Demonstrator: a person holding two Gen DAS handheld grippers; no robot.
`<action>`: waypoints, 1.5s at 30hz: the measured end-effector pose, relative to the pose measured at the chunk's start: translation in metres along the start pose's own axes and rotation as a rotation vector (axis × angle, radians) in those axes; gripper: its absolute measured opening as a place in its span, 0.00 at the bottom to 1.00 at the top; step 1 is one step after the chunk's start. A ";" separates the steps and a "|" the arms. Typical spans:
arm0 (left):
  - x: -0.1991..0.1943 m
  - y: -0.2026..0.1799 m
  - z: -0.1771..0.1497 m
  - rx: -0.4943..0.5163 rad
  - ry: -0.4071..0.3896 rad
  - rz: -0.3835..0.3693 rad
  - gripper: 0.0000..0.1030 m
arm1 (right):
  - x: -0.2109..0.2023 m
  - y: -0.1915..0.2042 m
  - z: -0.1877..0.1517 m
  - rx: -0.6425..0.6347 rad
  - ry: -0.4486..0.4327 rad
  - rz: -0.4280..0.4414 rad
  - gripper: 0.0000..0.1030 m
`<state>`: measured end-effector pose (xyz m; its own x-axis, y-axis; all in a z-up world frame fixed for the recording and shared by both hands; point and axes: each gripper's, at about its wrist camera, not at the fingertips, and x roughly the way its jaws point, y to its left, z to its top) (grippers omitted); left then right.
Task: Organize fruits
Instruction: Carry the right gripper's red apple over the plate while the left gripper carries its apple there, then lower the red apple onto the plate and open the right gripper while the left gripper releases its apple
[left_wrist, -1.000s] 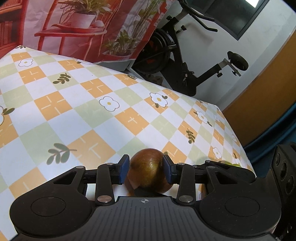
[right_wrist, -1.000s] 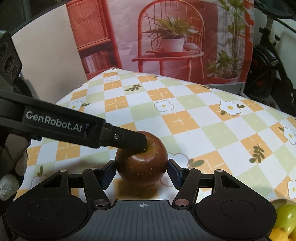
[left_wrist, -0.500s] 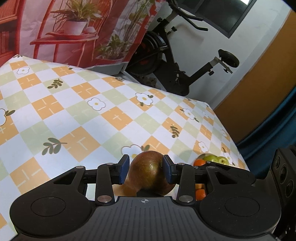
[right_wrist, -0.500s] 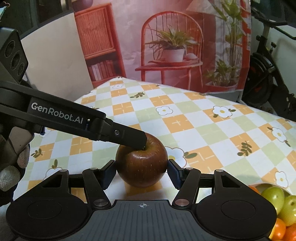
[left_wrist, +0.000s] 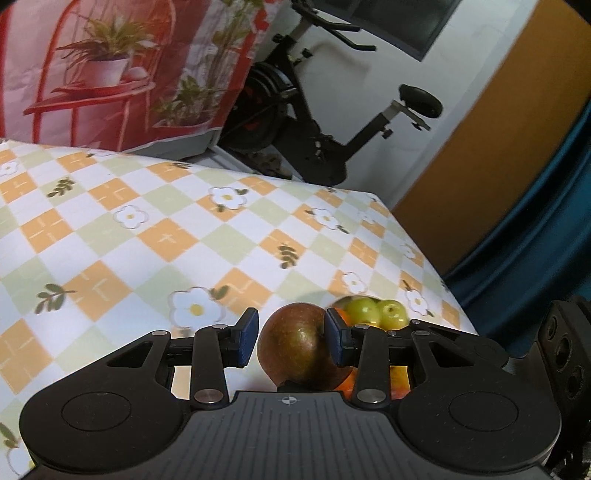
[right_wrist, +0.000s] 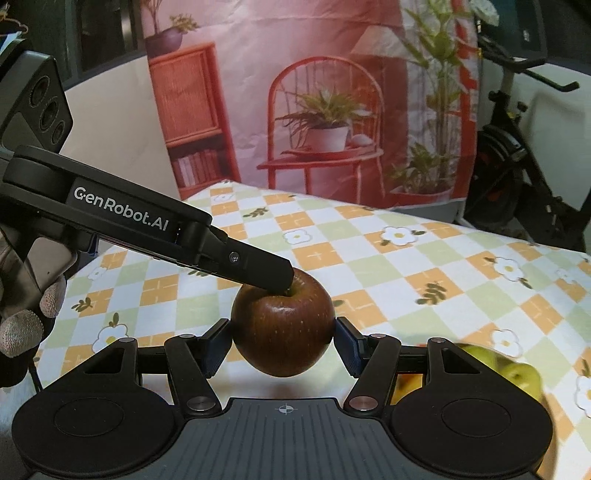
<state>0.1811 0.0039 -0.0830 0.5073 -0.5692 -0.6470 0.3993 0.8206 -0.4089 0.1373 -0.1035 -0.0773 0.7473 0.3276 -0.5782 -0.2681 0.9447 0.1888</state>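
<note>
One table under a checked, flowered cloth fills both views. Behind it hang a printed backdrop and a teal curtain, with an exercise bike between.

The apple hangs clear of the cloth, clamped at its sides by the right gripper. The left gripper has one pad in the stem hollow; whether the other pad touches cannot be told.

Green fruits lie near the table edge, blurred and half hidden by the fingers.
</note>
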 end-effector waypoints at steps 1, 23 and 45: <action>0.001 -0.005 0.000 0.005 0.001 -0.006 0.40 | -0.005 -0.004 -0.002 0.004 -0.006 -0.004 0.55; 0.041 -0.096 0.009 0.146 0.039 -0.109 0.40 | -0.087 -0.090 -0.025 0.004 -0.090 -0.122 0.55; 0.078 -0.099 0.006 0.124 0.122 -0.086 0.40 | -0.064 -0.117 -0.048 0.029 -0.035 -0.128 0.55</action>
<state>0.1856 -0.1225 -0.0895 0.3739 -0.6203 -0.6895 0.5323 0.7524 -0.3881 0.0923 -0.2357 -0.1006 0.7951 0.2037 -0.5713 -0.1516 0.9787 0.1381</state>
